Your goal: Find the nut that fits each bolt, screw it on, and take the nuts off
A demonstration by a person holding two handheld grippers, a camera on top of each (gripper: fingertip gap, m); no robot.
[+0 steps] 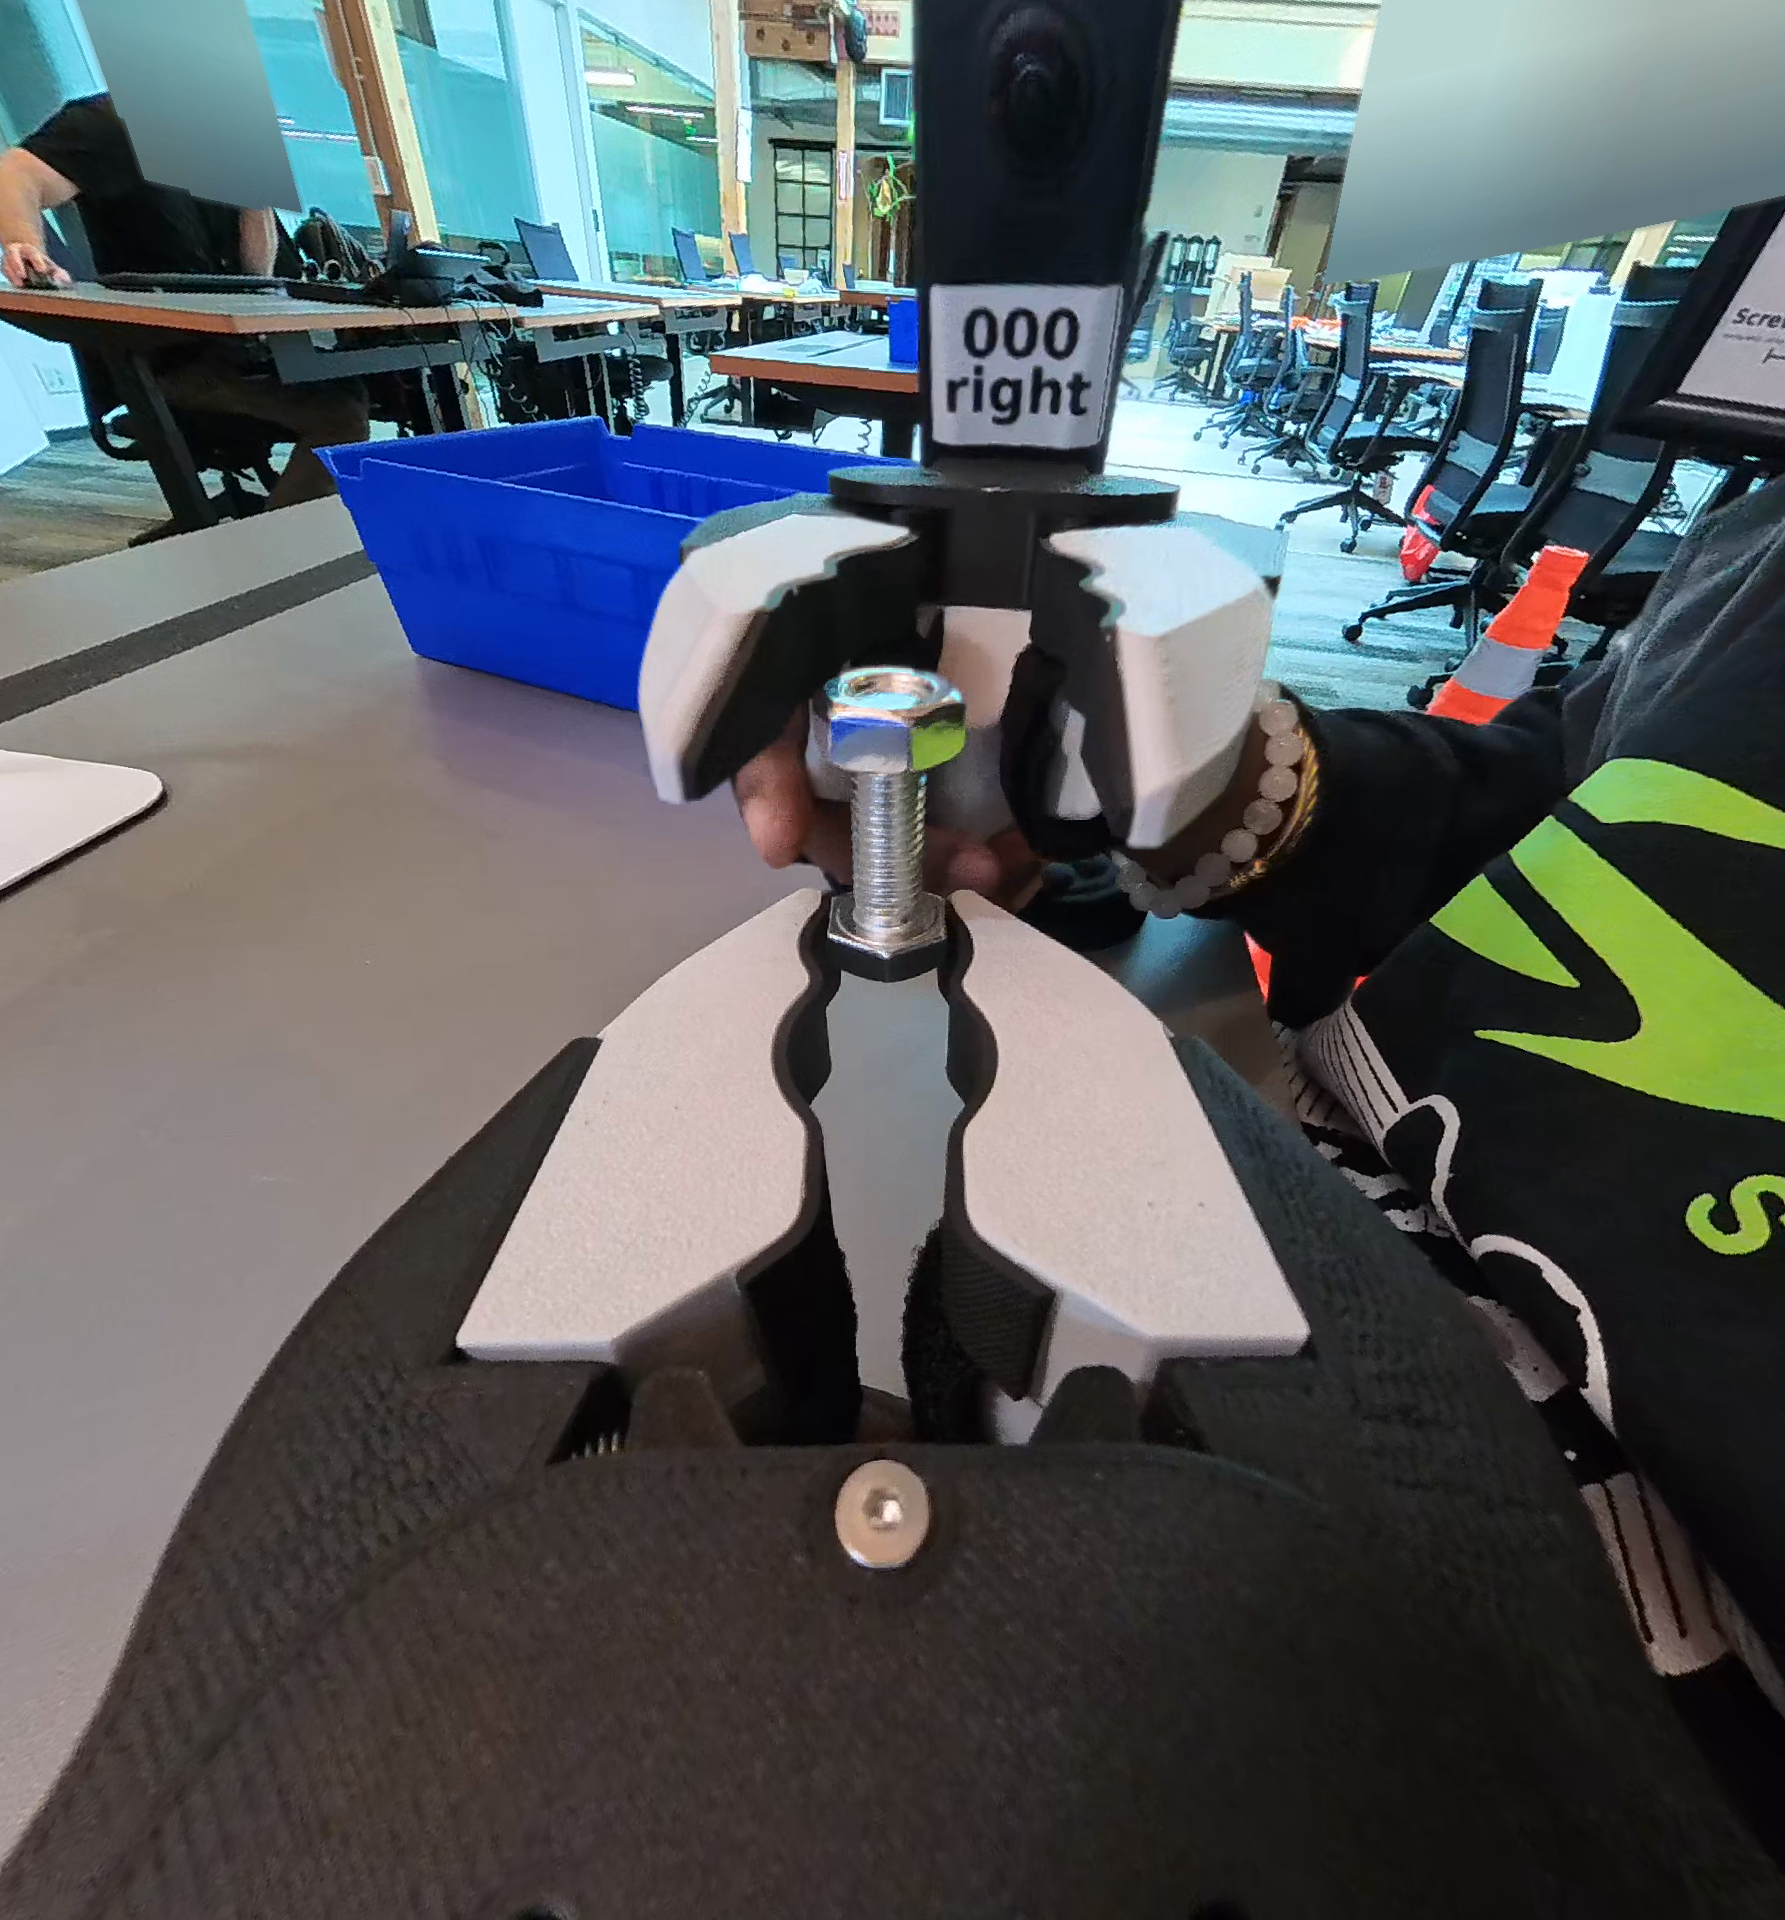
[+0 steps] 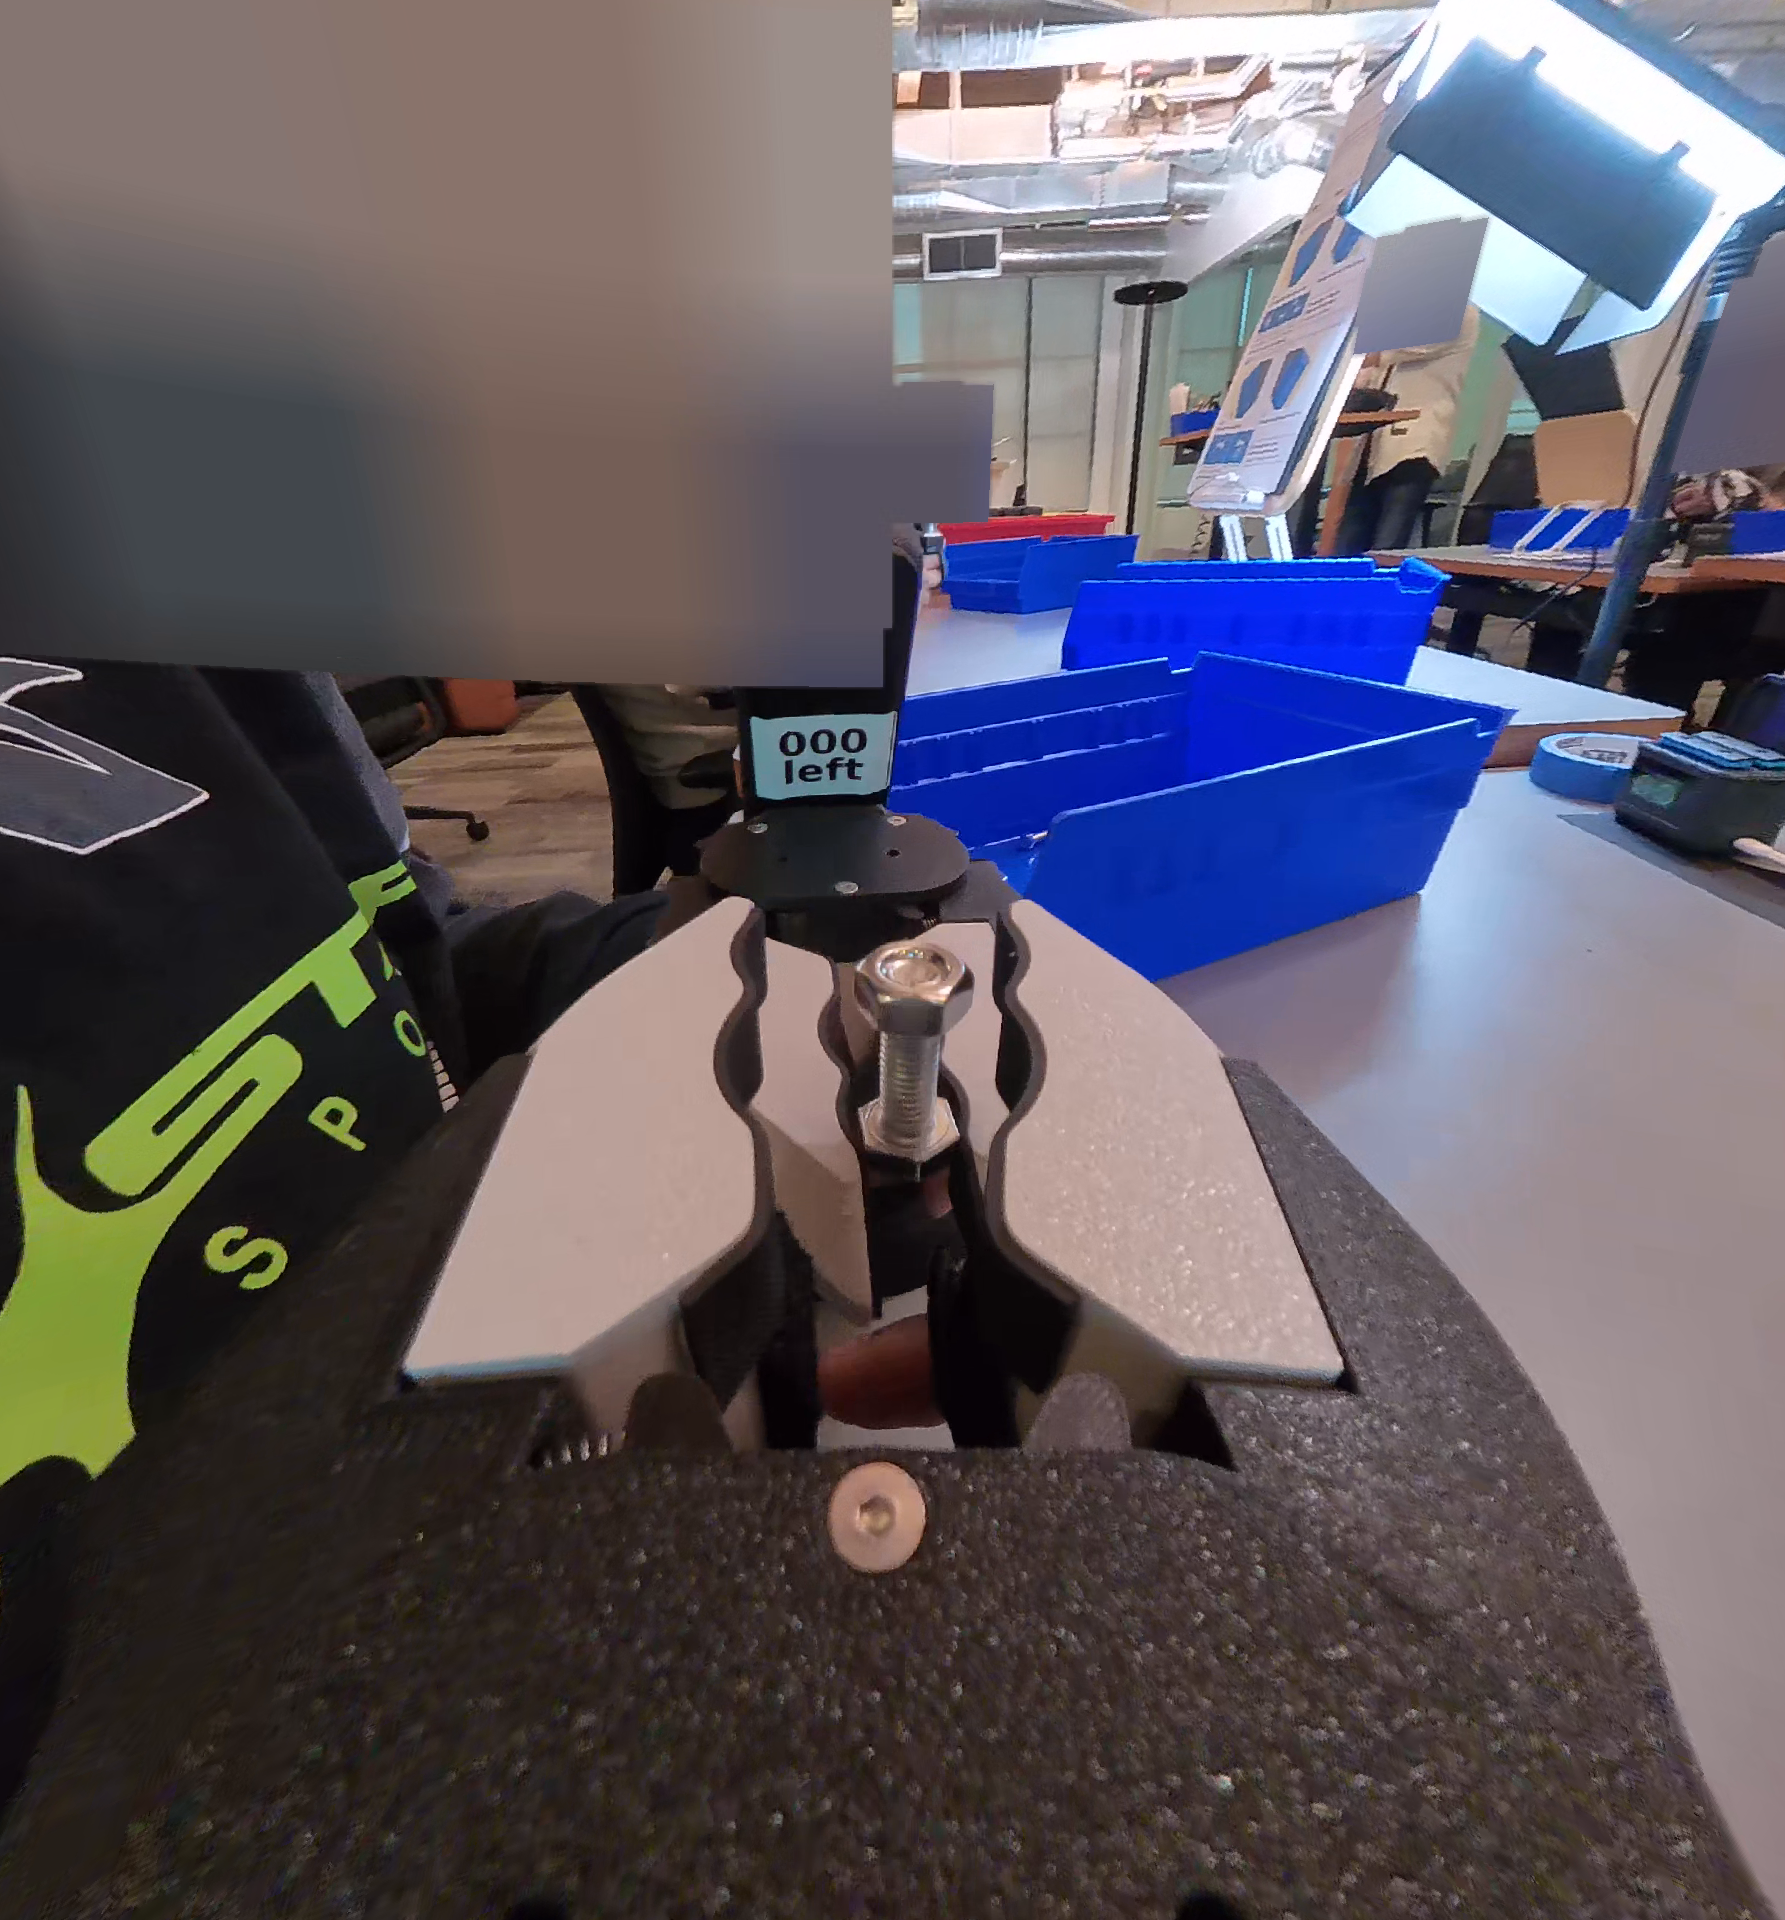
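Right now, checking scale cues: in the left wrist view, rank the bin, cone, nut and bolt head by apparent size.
1. Bin.
2. Cone and nut: they look alike; the cone is farther and partly hidden, so unranked.
3. Bolt head.

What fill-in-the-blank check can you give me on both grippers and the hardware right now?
1. The left gripper is shut on the head end of the ___.
2. The right gripper has its jaws ___ on either side of the nut.
3. The bin behind the grippers is ___.
Missing words: bolt; open; blue.
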